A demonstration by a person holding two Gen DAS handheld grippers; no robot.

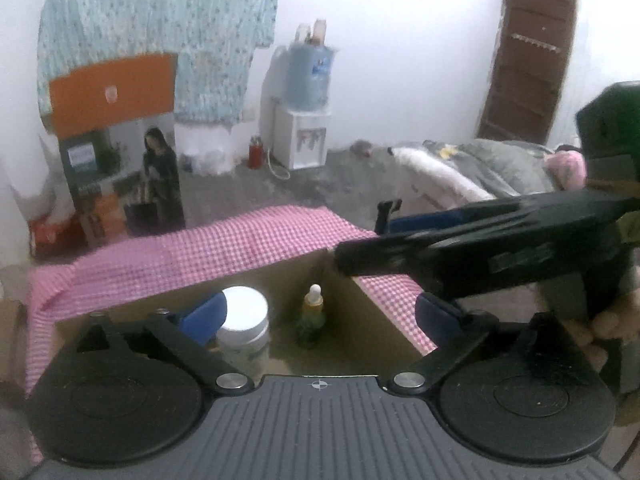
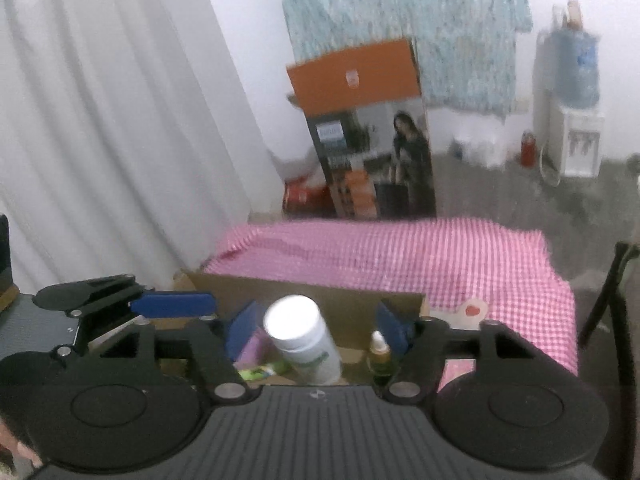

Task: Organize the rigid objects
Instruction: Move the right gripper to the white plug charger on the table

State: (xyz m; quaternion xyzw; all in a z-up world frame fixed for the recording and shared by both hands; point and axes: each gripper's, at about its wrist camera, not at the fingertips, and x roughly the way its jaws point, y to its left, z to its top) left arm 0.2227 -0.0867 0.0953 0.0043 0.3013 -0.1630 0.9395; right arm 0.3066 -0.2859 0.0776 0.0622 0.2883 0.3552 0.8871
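An open cardboard box (image 1: pixel 256 276) stands on a pink checked cloth (image 1: pixel 200 248). Inside it are a white-lidded jar (image 1: pixel 244 314) and a small yellow dropper bottle (image 1: pixel 314 312), both upright. My left gripper (image 1: pixel 320 316) hovers open above the box, its blue pads wide on either side of the two. My right gripper (image 1: pixel 366 234) crosses in from the right. In the right wrist view the right gripper (image 2: pixel 316 328) is open around the jar (image 2: pixel 296 332) without touching it; the dropper bottle (image 2: pixel 380 354) stands by its right finger. The left gripper (image 2: pixel 180 300) shows at the left.
The box (image 2: pixel 320 292) also holds a purple item (image 2: pixel 252 348) and a green tube (image 2: pixel 262 370). A small wooden piece with a red heart (image 2: pixel 474 310) lies on the cloth (image 2: pixel 440 256) right of the box. Beyond are a tall printed carton (image 2: pixel 372 140), a water dispenser (image 1: pixel 306 112) and a white curtain (image 2: pixel 100 120).
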